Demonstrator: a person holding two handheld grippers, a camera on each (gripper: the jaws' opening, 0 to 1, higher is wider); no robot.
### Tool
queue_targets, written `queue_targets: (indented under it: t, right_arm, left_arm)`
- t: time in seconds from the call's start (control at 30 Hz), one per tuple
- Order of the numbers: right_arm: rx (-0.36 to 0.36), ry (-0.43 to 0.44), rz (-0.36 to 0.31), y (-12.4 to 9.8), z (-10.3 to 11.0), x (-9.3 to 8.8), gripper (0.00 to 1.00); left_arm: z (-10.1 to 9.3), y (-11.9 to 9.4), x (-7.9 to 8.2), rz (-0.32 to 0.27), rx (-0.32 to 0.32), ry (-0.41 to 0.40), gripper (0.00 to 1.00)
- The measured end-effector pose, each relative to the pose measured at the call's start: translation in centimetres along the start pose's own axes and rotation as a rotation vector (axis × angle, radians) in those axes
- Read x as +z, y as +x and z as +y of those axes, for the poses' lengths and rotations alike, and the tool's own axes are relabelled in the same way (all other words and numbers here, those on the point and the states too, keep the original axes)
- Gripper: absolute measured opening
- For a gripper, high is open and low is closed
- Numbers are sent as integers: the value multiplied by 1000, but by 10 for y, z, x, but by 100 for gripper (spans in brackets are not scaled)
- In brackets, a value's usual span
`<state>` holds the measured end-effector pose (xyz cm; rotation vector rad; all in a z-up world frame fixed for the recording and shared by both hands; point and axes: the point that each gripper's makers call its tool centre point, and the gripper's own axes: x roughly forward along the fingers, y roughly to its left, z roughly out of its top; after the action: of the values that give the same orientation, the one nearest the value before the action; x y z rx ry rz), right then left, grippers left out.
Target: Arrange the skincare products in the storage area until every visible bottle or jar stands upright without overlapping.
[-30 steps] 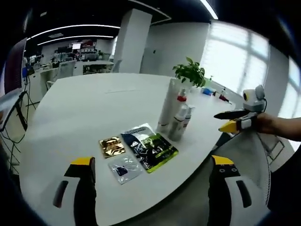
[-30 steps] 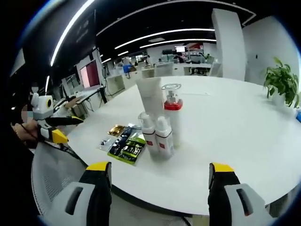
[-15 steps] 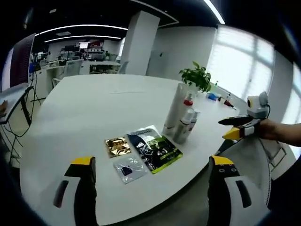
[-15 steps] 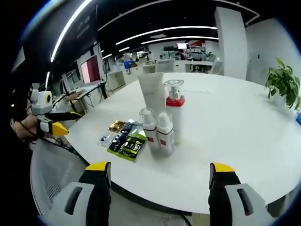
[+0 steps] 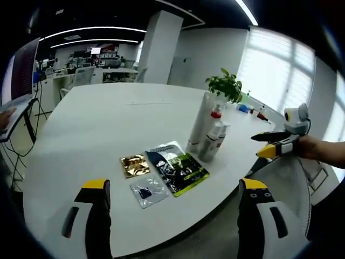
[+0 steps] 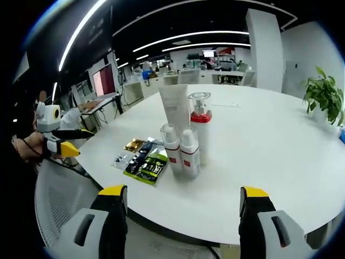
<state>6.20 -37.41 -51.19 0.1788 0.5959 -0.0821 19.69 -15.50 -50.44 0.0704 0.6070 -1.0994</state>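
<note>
Nearest to me in both views are my own black, yellow-tipped jaws: left gripper (image 5: 171,186) and right gripper (image 6: 183,190) both spread wide w/ nothing between them, held back off the edge of the round white desk (image 5: 97,124), prob. because I'm sizing things up before reaching in. Each gripper also shows in the other's view, off to the side over a grey mesh chair (image 6: 56,202). Next out, near the desk edge, lie flat sachets, 4 by my count: a small clear plastic pouch w/ a dark item inside (image 5: 144,192), a gold foil sachet (image 5: 134,165), and a dark printed packet partly overlapping a green printed packet (image 5: 190,174). Can't stand those; they're flat by nature. Just beyond sits the skincare cluster, 4 items, all upright and bunched close, touching or nearly so: 2 small white pump bottles w/ red labels (image 6: 190,153) in front, behind them a taller clear-capped bottle w/ a red collar (image 6: 199,121) and a tall white squeeze tube standing on its cap (image 6: 173,108). I judge the bottles already meet the upright goal; the packet overlap looks like what's left to fix. Far back: 1 green potted plant (image 5: 225,86), a white pillar, office desks w/ monitors.
</note>
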Motion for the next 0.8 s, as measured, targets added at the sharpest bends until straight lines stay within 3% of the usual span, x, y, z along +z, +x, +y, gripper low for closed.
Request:
queue_targets:
  t: [0.8]
  right_arm:
    - [0,-10,0,2,0,1,91]
  left_arm:
    - [3,0,-2,16,0,7,91]
